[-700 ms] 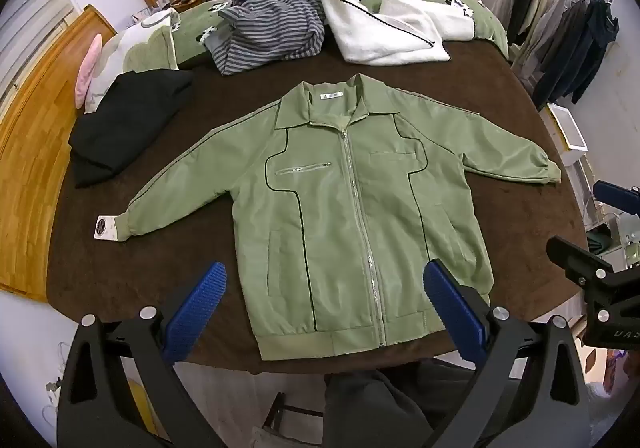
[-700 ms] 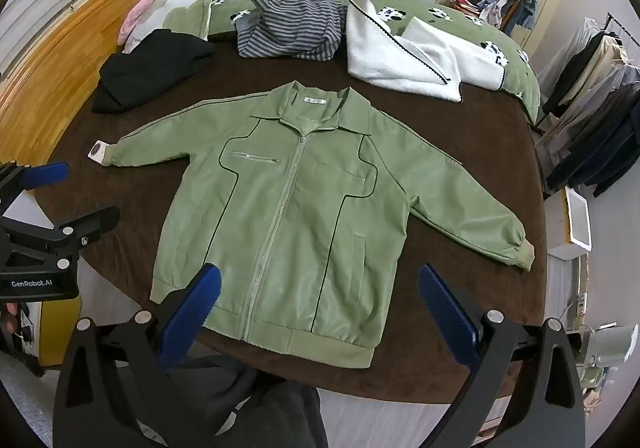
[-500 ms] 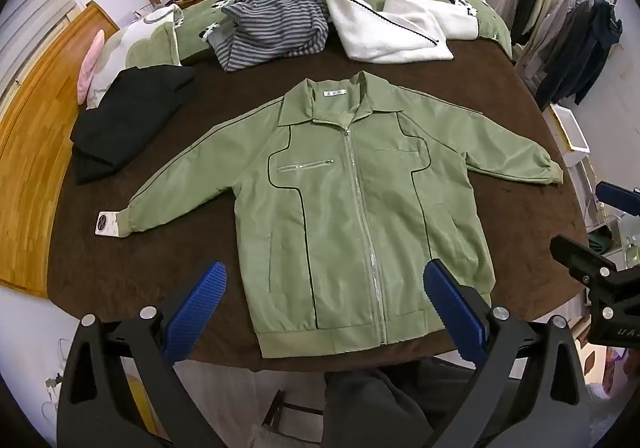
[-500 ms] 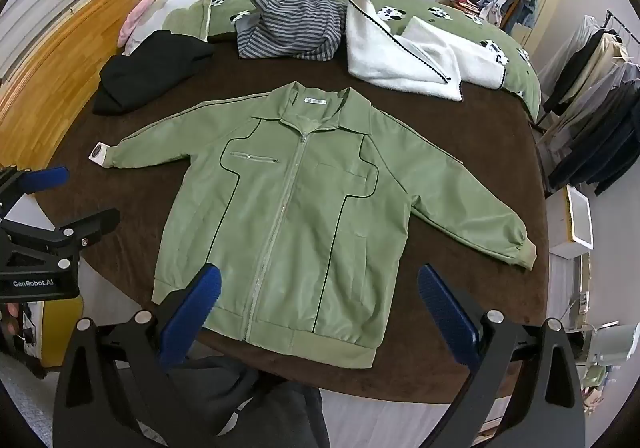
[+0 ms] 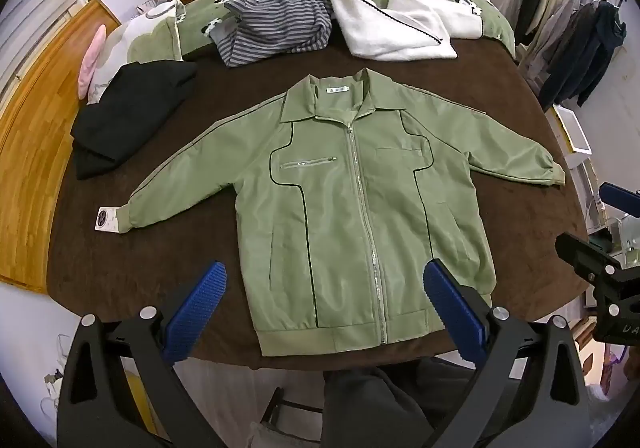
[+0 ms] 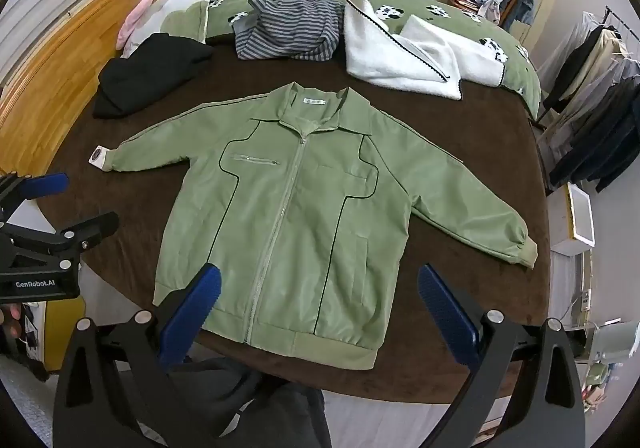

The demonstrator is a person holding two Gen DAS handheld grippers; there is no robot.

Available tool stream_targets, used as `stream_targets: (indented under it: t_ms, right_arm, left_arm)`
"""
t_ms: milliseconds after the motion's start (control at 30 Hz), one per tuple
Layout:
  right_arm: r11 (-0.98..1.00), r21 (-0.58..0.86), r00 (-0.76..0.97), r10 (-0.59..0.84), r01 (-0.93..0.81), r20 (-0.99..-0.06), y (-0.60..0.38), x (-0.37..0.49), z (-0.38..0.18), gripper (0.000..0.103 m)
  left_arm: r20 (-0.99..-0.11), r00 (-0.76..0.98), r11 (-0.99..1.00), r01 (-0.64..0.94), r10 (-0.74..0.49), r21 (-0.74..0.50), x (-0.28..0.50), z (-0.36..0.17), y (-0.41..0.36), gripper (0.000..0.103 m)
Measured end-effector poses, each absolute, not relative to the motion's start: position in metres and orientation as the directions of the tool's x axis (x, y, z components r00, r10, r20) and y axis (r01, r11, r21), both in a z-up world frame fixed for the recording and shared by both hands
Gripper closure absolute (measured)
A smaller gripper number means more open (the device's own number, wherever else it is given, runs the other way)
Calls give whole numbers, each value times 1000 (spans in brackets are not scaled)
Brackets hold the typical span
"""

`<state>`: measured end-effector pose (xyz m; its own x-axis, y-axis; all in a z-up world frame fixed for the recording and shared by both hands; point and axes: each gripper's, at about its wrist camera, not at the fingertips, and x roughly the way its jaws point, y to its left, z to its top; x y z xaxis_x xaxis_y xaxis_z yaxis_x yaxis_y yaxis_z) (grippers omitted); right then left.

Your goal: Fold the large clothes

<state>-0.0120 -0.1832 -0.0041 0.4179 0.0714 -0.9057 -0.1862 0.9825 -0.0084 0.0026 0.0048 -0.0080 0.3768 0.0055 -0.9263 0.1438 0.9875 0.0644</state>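
Left tongs [image 5: 326, 312] and right tongs [image 6: 320, 308] gape wide, holding nothing

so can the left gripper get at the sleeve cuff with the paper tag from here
Probably yes. The left gripper hangs open above the near edge, and the tagged cuff lies flat on bare brown blanket with nothing over it. The black garment sits well behind.
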Motion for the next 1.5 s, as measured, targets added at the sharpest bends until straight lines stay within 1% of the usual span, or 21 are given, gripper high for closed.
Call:
stream_targets:
  t_ms: [1500]
  right_arm:
    - [983,-3,412,73,-181,-908,-187,-12,-6,6]
  left_arm:
    - [-928,372,990,130,9,61,7,-9,11,6]
